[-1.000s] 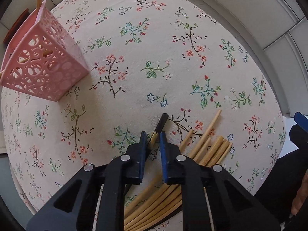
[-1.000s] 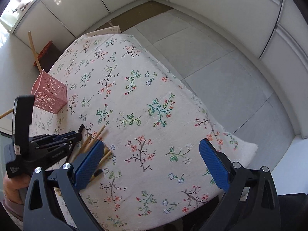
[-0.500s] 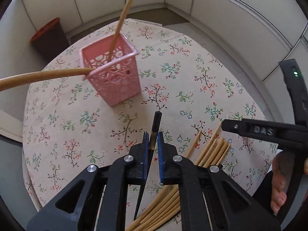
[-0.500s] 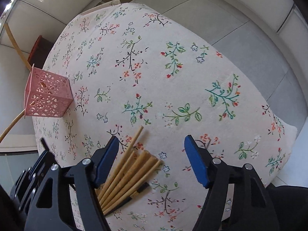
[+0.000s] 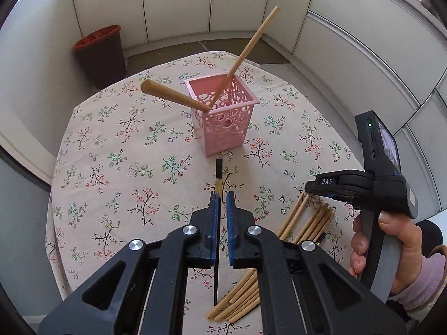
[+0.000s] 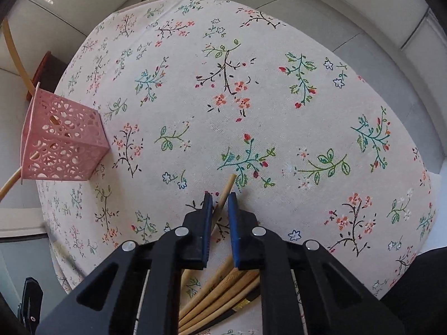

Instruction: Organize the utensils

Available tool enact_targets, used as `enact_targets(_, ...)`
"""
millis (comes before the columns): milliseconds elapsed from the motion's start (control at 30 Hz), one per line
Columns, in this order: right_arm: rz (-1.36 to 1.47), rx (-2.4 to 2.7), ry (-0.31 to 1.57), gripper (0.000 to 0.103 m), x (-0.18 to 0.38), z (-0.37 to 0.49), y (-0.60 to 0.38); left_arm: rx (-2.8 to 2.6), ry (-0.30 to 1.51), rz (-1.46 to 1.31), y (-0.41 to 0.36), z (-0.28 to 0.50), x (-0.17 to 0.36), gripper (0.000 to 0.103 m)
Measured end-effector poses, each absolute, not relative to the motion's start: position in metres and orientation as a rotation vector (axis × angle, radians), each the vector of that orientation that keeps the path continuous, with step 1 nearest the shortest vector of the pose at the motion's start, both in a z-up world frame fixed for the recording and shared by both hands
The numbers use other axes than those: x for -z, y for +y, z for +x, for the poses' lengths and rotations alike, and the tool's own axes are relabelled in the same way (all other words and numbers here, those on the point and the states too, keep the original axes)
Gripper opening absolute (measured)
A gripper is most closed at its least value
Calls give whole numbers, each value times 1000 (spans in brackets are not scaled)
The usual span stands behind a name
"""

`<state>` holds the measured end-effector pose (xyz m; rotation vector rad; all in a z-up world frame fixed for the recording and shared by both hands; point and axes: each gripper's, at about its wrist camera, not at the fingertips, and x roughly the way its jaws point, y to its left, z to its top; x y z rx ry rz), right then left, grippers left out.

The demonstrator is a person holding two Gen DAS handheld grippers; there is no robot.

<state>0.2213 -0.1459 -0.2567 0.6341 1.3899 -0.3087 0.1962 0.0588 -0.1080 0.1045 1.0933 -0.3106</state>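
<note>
Left wrist view: the left hand-held gripper [image 5: 220,201] is nearly closed on a black chopstick [image 5: 218,171], which juts forward past the fingertips and trails back between the jaws. Ahead of it stands the pink basket [image 5: 223,114] on the floral bench [image 5: 117,167], with two wooden chopsticks [image 5: 245,53] leaning out of it at different angles. To the right and slightly behind the fingertips lies the loose pile of wooden chopsticks [image 5: 304,227]; I count about six or seven, plus one dark one half hidden under them. The right hand-held gripper [image 5: 349,185] hovers over the pile's far end.

Right wrist view: the right hand-held gripper [image 6: 220,198] has narrowed around a single wooden chopstick [image 6: 227,185] whose tip pokes out ahead of the fingers; whether the pads actually pinch it I cannot tell. The rest of the pile [image 6: 220,293] lies below and behind the jaws. The basket [image 6: 61,142] sits far to the left.

Risks, as I judge them: the black chopstick is gripped near one end, so it may pivot or slip on the way to the basket. Its tip could also catch the lattice rim or knock the two leaning sticks. On the right, lifting one stick may drag its neighbours and scatter the pile toward the bench edge.
</note>
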Motion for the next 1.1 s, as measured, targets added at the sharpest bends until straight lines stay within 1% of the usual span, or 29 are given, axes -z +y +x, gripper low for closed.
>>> enact_targets(100, 674, 256, 1324, 10, 245, 216, -152, 313, 1073, 90, 61, 194, 101, 5)
enact_targets(233, 655, 181, 1247, 10, 217, 210, -153, 324, 1059, 85, 59, 189, 93, 5)
enact_targets(300, 641, 144, 1211, 10, 199, 202, -151, 334, 1089, 82, 57, 191, 101, 6)
enact_targets(367, 625, 115, 1173, 10, 182, 194, -151, 333, 1153, 82, 55, 198, 119, 9)
enact_targets(433, 625, 93, 1141, 9, 168, 185, -158, 284, 1225, 98, 49, 211, 144, 9)
enact_targets(500, 634, 85, 1127, 9, 160, 178, -167, 281, 1281, 135, 35, 222, 164, 19)
enact_targets(533, 642, 85, 1127, 9, 159, 174, -172, 273, 1294, 159, 27, 227, 172, 33)
enact_targets(567, 654, 88, 1128, 9, 158, 172, -177, 273, 1296, 175, 21, 230, 178, 42)
enact_targets(667, 671, 99, 1132, 9, 159, 170, -187, 280, 1301, 216, 1, 243, 191, 42)
enact_targets(733, 678, 101, 1133, 9, 161, 169, -193, 267, 1337, 219, -6, 250, 202, 42)
enact_targets(867, 675, 84, 1125, 9, 160, 170, -197, 204, 1400, 265, -5, 260, 225, 43)
enact_targets(933, 670, 67, 1114, 9, 157, 170, -196, 210, 1404, 225, 4, 261, 230, 44)
enact_targets(967, 664, 58, 1107, 9, 155, 169, -195, 222, 1407, 212, 7, 262, 231, 43)
enact_targets(1000, 660, 50, 1102, 9, 153, 169, -193, 235, 1403, 194, 10, 262, 230, 39)
enact_targets(1033, 657, 42, 1096, 9, 150, 169, -191, 233, 1389, 191, 13, 262, 229, 22)
enact_targets(1067, 656, 32, 1092, 9, 148, 169, -189, 225, 1385, 199, 15, 262, 229, 7)
enact_targets(1100, 654, 17, 1086, 9, 144, 168, -186, 221, 1380, 190, 18, 261, 228, 7)
